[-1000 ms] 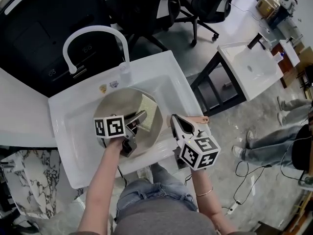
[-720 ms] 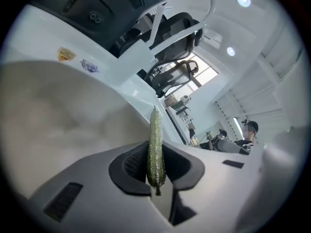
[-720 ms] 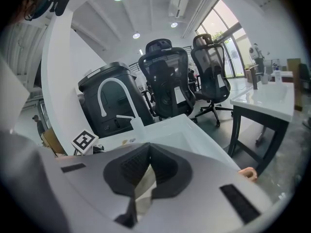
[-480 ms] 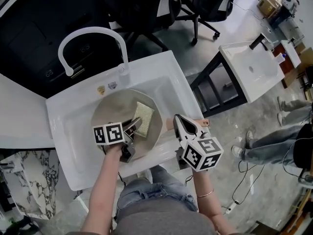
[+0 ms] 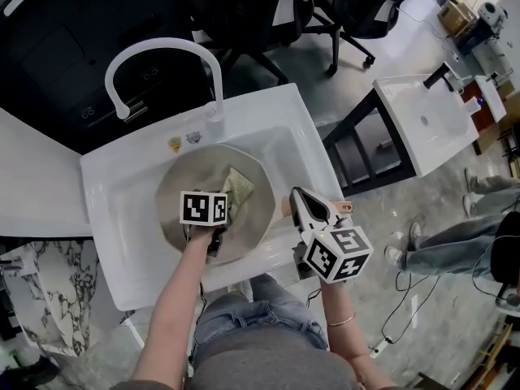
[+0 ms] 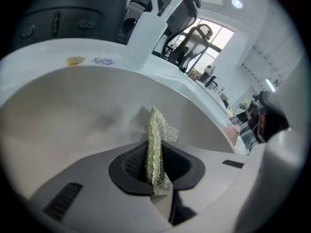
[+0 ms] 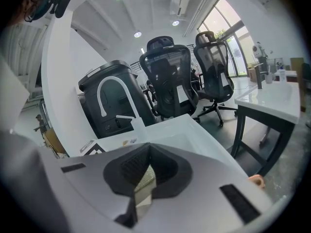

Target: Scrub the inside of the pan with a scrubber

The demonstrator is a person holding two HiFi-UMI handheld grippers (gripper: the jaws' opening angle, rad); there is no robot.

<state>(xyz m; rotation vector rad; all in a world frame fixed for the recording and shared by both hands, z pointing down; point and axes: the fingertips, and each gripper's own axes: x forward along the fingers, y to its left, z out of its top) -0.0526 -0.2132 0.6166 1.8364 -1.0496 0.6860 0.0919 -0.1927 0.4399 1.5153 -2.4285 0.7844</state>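
Observation:
A round grey pan (image 5: 183,187) lies in the white sink (image 5: 122,218); its pinkish handle (image 5: 336,206) reaches over the sink's right rim. My left gripper (image 5: 223,210) points steeply down into the pan, shut on a yellow-green scrubber (image 5: 237,187). In the left gripper view the scrubber (image 6: 156,142) stands on edge, pinched in the left gripper (image 6: 155,174), over the pan's pale inside (image 6: 73,115). My right gripper (image 5: 301,207) hovers at the sink's right rim beside the handle, jaws together on nothing. In the right gripper view the right gripper (image 7: 142,179) faces the basin.
A white arched faucet (image 5: 162,59) stands at the sink's back rim. Black office chairs (image 7: 170,76) and a dark bin (image 7: 104,101) are behind the sink. A second white sink on a black stand (image 5: 422,120) is to the right. The person's legs are below the front rim.
The left gripper has swung from low at the pan's front to steeply over its middle. The scrubber, lying flat before, is now stood on edge in its jaws. The right gripper barely moved.

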